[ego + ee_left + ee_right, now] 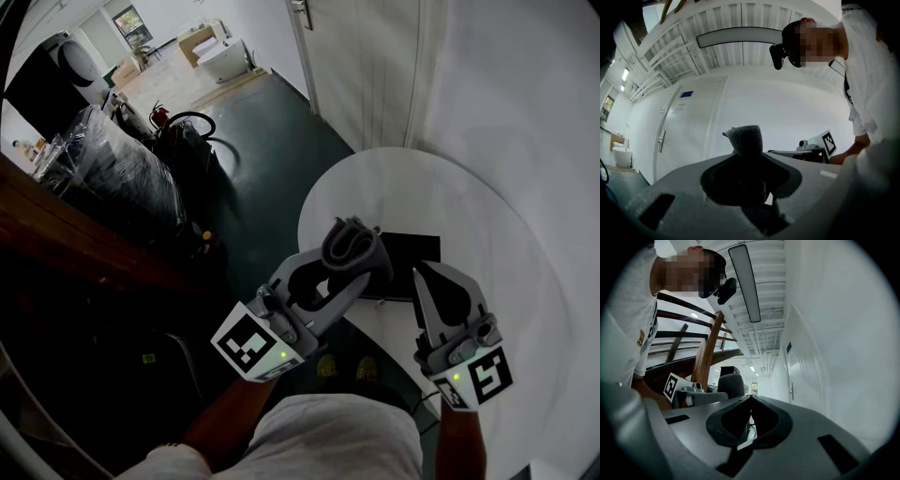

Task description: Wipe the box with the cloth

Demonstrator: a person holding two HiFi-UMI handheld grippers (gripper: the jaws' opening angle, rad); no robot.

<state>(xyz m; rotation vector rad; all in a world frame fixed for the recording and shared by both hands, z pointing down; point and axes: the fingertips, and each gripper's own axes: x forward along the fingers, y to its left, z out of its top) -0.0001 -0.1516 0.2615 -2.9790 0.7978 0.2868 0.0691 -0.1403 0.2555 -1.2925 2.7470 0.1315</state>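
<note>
A flat black box [409,253] lies on the round white table [497,216]. Just over the box's left end, my left gripper [361,258] is shut on a rolled grey cloth [350,244]. The left gripper view has that cloth [746,139] sticking up from between the jaws of the left gripper [747,157]. My right gripper [418,273] hovers at the box's near edge, jaws shut with nothing between them. In the right gripper view its tips [750,398] meet, and the cloth [730,385] shows at the left.
A white door [361,66] and wall stand beyond the table. Dark green floor [253,141] runs to the left, with black wrapped bundles [122,178] and a wooden rail [75,234]. The person's shoes [366,368] show under the table's near edge.
</note>
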